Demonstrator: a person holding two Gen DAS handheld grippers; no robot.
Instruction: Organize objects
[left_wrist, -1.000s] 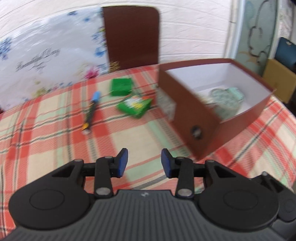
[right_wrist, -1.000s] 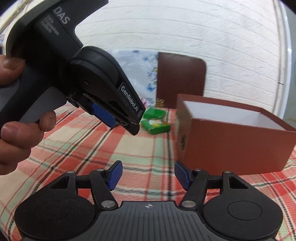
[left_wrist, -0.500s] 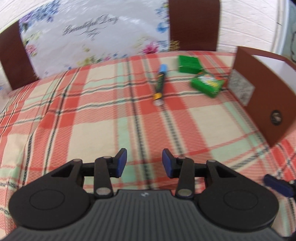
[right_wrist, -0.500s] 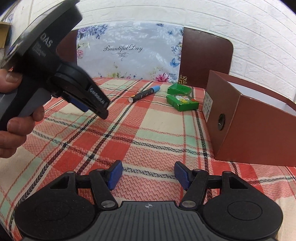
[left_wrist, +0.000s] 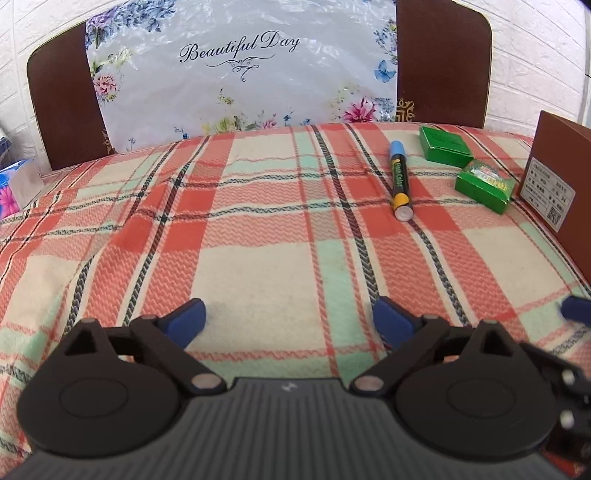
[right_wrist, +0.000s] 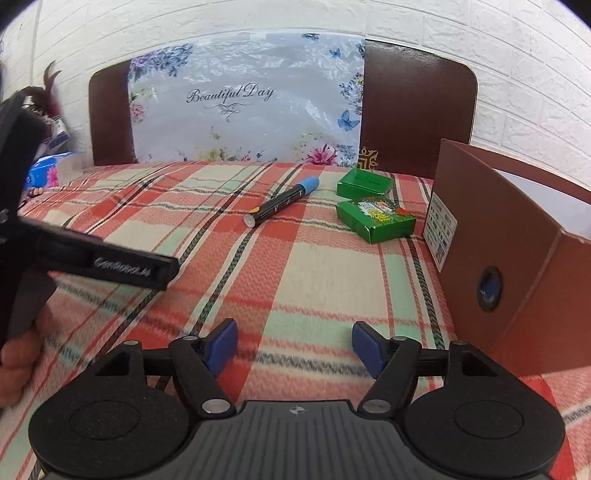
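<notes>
A black marker with a blue cap (left_wrist: 399, 181) (right_wrist: 282, 203) lies on the plaid tablecloth, far from both grippers. Two green boxes sit to its right: a plain one (left_wrist: 445, 147) (right_wrist: 364, 182) and a printed one (left_wrist: 484, 188) (right_wrist: 376, 219). The brown cardboard box (left_wrist: 554, 192) (right_wrist: 517, 240) stands at the right, open on top. My left gripper (left_wrist: 288, 319) hangs low over bare cloth, its jaws opening wide with nothing between them. My right gripper (right_wrist: 293, 345) is also over bare cloth, jaws opening, empty. The left gripper's black body (right_wrist: 110, 264) shows at the left of the right wrist view.
A dark brown chair back (left_wrist: 443, 62) (right_wrist: 417, 107) draped with a flowered "Beautiful Day" plastic sheet (left_wrist: 240, 70) stands behind the table. A blue tissue pack (left_wrist: 14, 184) (right_wrist: 48, 171) lies at the far left edge. White brick wall behind.
My left gripper swung left away from the brown box, sank toward the cloth, and its jaws spread wide. My right gripper turned left too, bringing marker and green boxes into view.
</notes>
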